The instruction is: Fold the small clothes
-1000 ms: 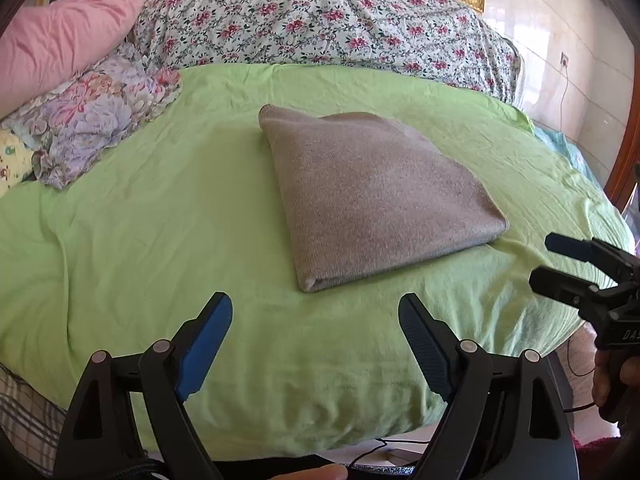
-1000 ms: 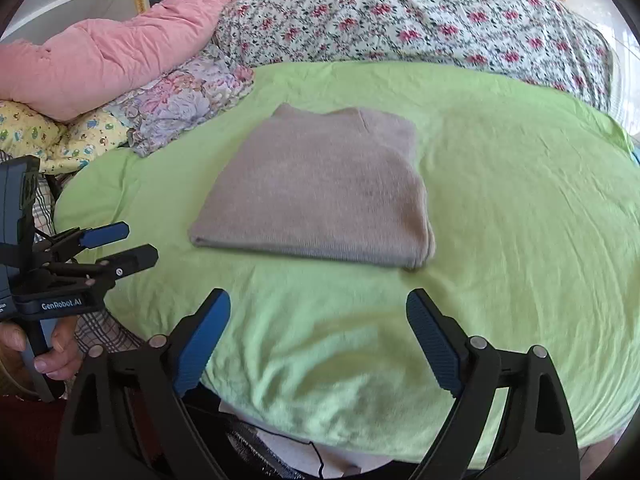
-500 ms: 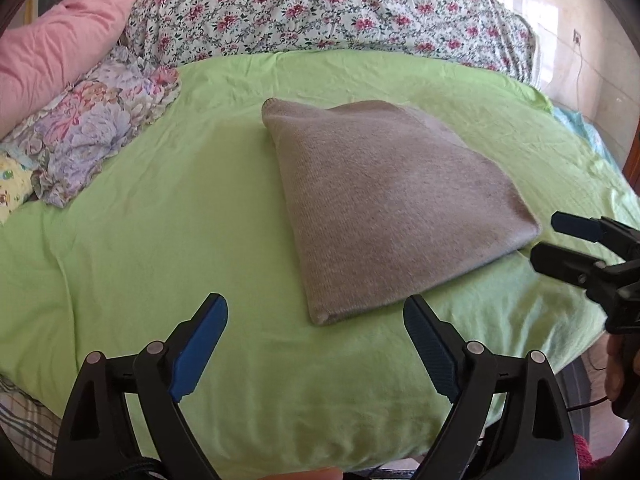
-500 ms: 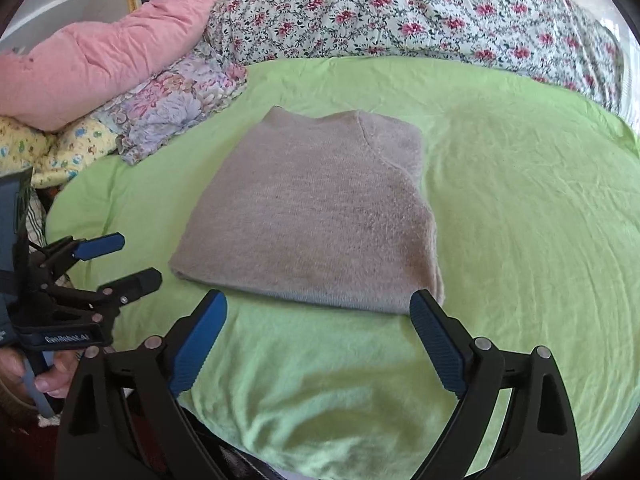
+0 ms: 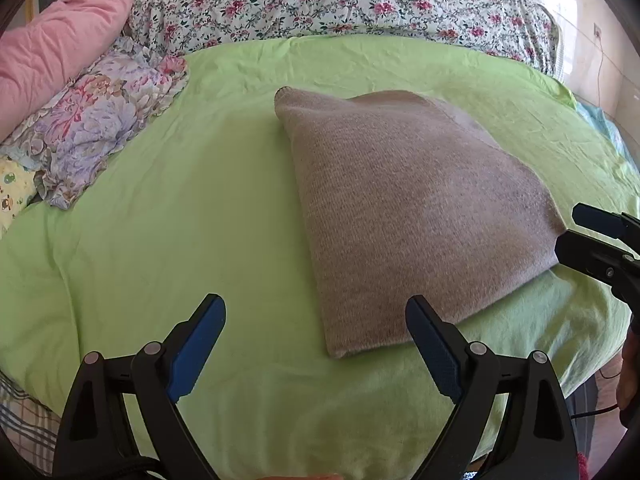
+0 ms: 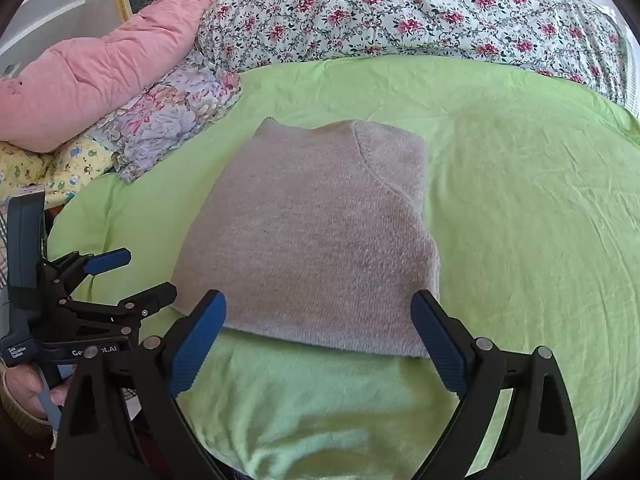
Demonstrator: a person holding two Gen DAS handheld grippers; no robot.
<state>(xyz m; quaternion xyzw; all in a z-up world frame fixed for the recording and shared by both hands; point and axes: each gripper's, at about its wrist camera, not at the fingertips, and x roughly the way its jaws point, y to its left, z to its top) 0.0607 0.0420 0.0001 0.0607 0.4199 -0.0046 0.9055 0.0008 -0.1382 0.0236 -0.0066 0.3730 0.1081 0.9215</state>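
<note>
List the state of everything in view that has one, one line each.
Grey sweater: folded into a flat rectangle, lying on the sheet, held by neither tongs.
Left tongs: open, empty, at the sweater's near corner.
Right tongs: open, empty, at the sweater's near edge.
Green sheet: spread over the bed, lightly creased.
Pink quilt: bunched up at the bed's far left.

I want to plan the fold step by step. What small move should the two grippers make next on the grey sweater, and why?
Probably ease both grippers forward and down onto the near hem. The grey sweater lies flat, partly folded, on the green sheet. The right gripper and left gripper are both open, empty, and just short of that edge, so a grip comes before any fold.
</note>
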